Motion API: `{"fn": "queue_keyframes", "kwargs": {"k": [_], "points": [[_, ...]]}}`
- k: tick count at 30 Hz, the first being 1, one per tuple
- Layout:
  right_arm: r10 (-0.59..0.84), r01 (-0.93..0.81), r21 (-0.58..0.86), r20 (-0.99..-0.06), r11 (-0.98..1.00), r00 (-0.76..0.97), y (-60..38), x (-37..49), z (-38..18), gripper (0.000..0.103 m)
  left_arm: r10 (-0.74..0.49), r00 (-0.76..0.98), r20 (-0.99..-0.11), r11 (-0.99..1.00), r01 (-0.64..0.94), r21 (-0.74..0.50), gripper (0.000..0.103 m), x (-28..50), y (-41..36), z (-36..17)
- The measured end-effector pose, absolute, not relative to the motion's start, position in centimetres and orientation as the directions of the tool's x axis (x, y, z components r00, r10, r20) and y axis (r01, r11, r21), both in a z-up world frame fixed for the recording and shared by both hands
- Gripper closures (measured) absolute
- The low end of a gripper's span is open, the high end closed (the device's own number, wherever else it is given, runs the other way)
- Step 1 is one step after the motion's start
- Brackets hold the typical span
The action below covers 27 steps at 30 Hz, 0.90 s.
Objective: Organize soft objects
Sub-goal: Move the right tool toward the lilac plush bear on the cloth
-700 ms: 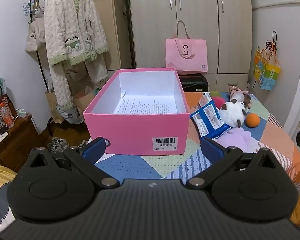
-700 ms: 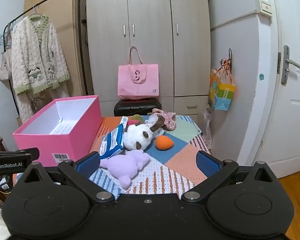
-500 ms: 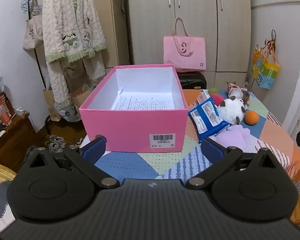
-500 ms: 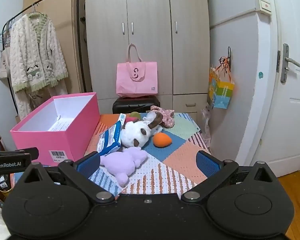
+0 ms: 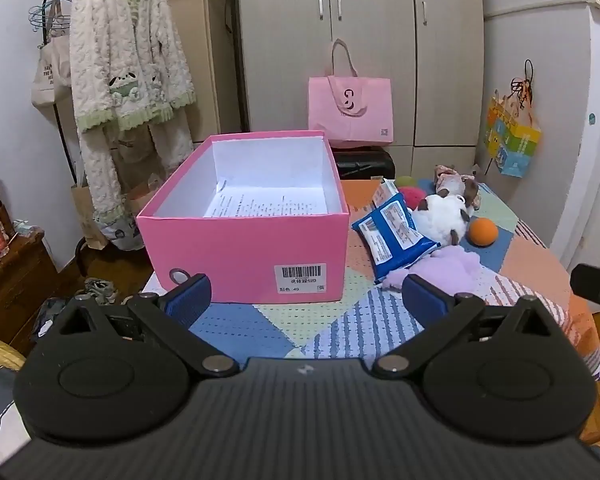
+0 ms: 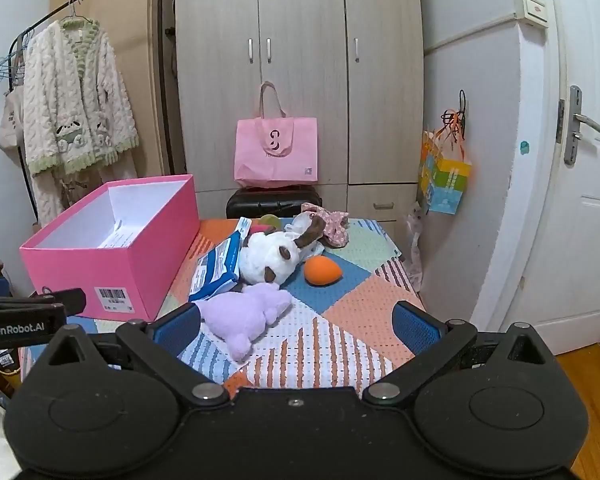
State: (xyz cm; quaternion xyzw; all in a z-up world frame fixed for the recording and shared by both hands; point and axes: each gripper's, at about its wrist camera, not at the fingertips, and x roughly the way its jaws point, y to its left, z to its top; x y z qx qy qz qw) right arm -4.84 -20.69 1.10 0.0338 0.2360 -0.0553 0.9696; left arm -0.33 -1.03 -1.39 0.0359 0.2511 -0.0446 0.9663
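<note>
Looking through the left wrist view, the left gripper (image 5: 306, 294) stands wide open and empty before one pink box (image 5: 244, 256), holding only a printed sheet. In the right wrist view the right gripper (image 6: 296, 322) is likewise spread and empty, near one purple plush (image 6: 246, 312), one white plush (image 6: 274, 256), one orange ball (image 6: 322, 271) and one blue packet (image 6: 220, 266) on the mat (image 6: 340, 320). The purple plush should be light and yielding; take it across its body.

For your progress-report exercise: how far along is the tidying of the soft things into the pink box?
Done: nothing yet; the pink box holds only a printed sheet. In hand: nothing; the left claw and right claw are open and empty. Left: the purple plush, white-and-brown plush, orange sponge and blue packet lie on the mat.
</note>
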Motion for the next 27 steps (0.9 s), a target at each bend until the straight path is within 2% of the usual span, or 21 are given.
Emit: {"fn": "queue_keyframes", "kwargs": {"k": [27], "points": [[-0.091,0.115,0.022,-0.477,0.993,0.874,-23.2,-4.6,-0.3,0.0,-0.105,0.824,-0.557,0.988,0.151,0.036,0.0,-0.5,-2.4,-2.1]]}}
